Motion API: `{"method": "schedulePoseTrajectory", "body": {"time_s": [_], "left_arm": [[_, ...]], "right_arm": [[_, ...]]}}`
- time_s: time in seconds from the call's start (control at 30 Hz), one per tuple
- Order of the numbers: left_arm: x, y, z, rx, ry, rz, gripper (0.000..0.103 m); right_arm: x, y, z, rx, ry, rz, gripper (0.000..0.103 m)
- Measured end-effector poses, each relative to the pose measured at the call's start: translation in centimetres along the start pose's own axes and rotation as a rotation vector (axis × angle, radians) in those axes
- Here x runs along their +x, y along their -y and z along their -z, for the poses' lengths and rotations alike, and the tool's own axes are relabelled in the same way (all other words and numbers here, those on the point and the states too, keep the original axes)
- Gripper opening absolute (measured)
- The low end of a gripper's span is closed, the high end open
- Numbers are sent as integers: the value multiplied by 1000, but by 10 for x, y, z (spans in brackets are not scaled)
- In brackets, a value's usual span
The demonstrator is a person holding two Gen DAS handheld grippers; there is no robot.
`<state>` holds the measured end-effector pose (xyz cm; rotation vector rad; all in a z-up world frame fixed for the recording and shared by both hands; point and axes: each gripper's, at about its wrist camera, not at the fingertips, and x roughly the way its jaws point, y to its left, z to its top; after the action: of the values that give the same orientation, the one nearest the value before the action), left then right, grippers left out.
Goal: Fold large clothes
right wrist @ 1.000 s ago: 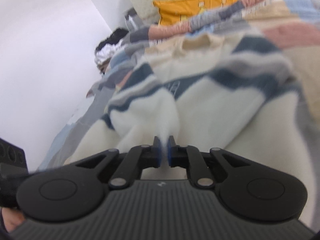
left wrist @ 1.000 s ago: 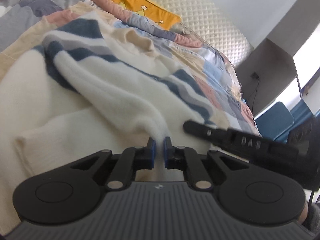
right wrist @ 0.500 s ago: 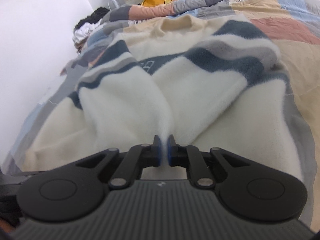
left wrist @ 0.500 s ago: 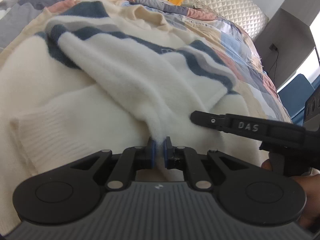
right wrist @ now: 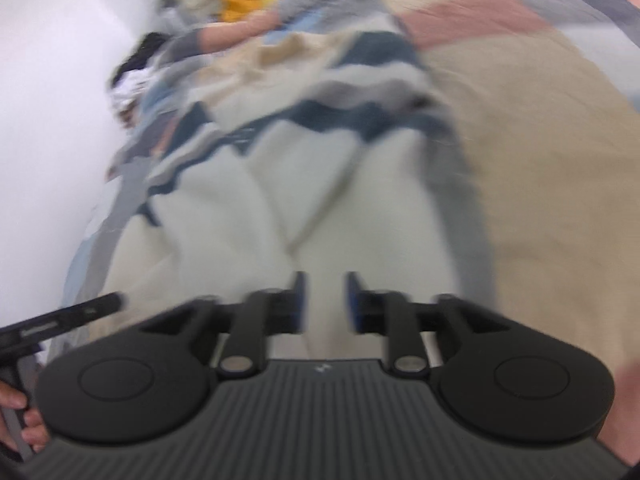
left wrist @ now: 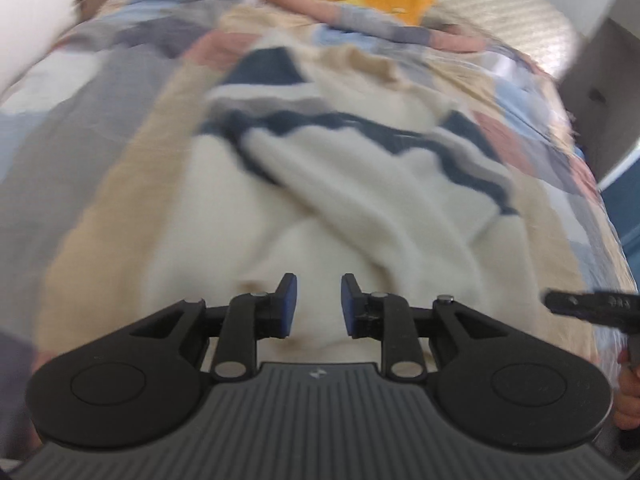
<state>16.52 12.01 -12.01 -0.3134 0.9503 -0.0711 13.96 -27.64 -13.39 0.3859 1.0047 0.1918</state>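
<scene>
Both claws: spread wide, empty.
Left claw (left wrist: 315,305): above sweater (left wrist: 360,208).
Right claw (right wrist: 325,302): above sweater (right wrist: 320,184).
Sweater: on bed (left wrist: 120,160).

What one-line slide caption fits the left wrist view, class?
Open left gripper above a cream sweater with navy stripes, sleeves folded across, lying on a patchwork quilt.

Sweater (left wrist: 360,200): soft fuzzy knit cloth, cream with navy and grey stripes, matt. Quilt (left wrist: 120,160) on bed: flat woven patchwork cloth, matt. Headboard (left wrist: 500,12), far: quilted padded fabric. Left gripper (left wrist: 315,304), right gripper (right wrist: 325,302): matt black plastic, ribbed grey housing, blue rubbery pads on fingers (left wrist: 289,300), small shiny metal pins.
</scene>
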Motion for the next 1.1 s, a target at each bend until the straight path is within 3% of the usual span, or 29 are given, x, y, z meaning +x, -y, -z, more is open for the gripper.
{"method": "schedulePoseTrajectory", "body": {"time_s": [0.1,0.17,0.3,0.37,0.47,0.57,0.67,0.77,0.9,1.1], "left_arm": [[-7,-27,-7,-60,-3,-63,28],[-6,-47,-8,-129,-18,-77,29],[5,-90,-6,-329,-42,-86,29],[12,-107,-3,-404,-38,-85,32],[19,-123,1,-465,-17,-116,47],[27,-135,4,-532,-13,-112,49],[36,-135,5,-546,-21,-92,49],[53,-129,7,-526,-102,34,49],[62,-120,10,-486,-189,160,49],[71,-101,20,-378,-294,100,49]], "right_arm": [[8,21,-5,89,-73,23,50],[20,37,-5,182,-121,29,51],[28,53,-3,300,-99,64,63],[28,58,-2,323,-73,101,63],[31,65,-5,358,-79,92,64],[38,71,-7,398,-81,63,64],[50,75,-9,442,-95,46,64],[56,74,-8,453,-136,-31,64],[54,65,-9,402,-150,-24,64],[65,52,-7,327,-231,14,64]]}}
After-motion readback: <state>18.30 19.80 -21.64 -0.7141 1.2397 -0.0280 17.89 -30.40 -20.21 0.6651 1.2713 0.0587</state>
